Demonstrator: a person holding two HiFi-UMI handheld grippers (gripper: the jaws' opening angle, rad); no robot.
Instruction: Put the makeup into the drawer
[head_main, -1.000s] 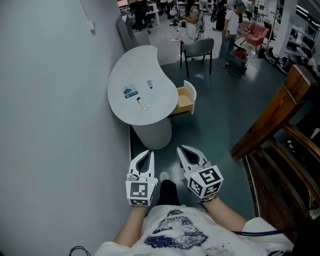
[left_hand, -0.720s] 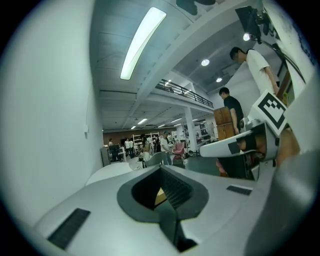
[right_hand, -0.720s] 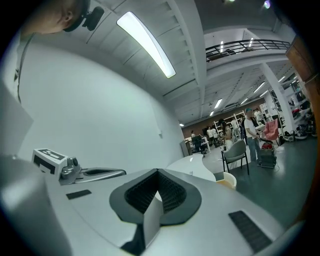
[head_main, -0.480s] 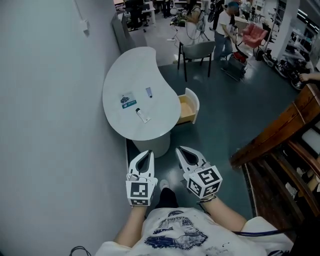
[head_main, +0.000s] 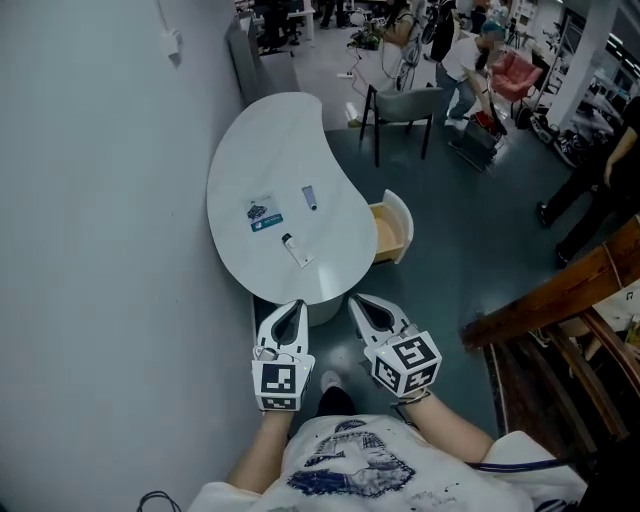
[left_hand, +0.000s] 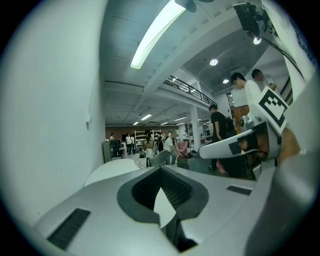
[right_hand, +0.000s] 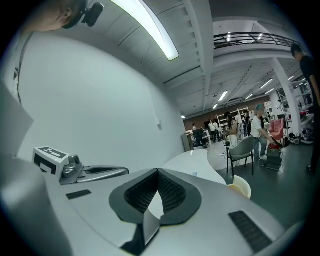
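Observation:
A white kidney-shaped table (head_main: 250, 150) stands against the left wall. On it lie three makeup items: a blue-and-white flat pack (head_main: 264, 216), a small grey tube (head_main: 310, 197) and a white tube with a dark cap (head_main: 296, 249). A drawer (head_main: 392, 231) stands pulled open from the table's right side, its wooden inside showing. My left gripper (head_main: 291, 307) and right gripper (head_main: 359, 302) hang side by side just short of the table's near edge, both shut and empty. In the right gripper view the table (right_hand: 197, 161) and the drawer front (right_hand: 242, 187) lie ahead.
A grey chair (head_main: 402, 108) stands beyond the table. Several people (head_main: 468, 58) move about at the back of the room. A wooden railing (head_main: 560, 295) runs along the right. Dark floor (head_main: 450, 210) lies between the table and the railing.
The table and drawer have drawn closer to both grippers in the head view. A person has walked in at the right edge. Both grippers stay shut.

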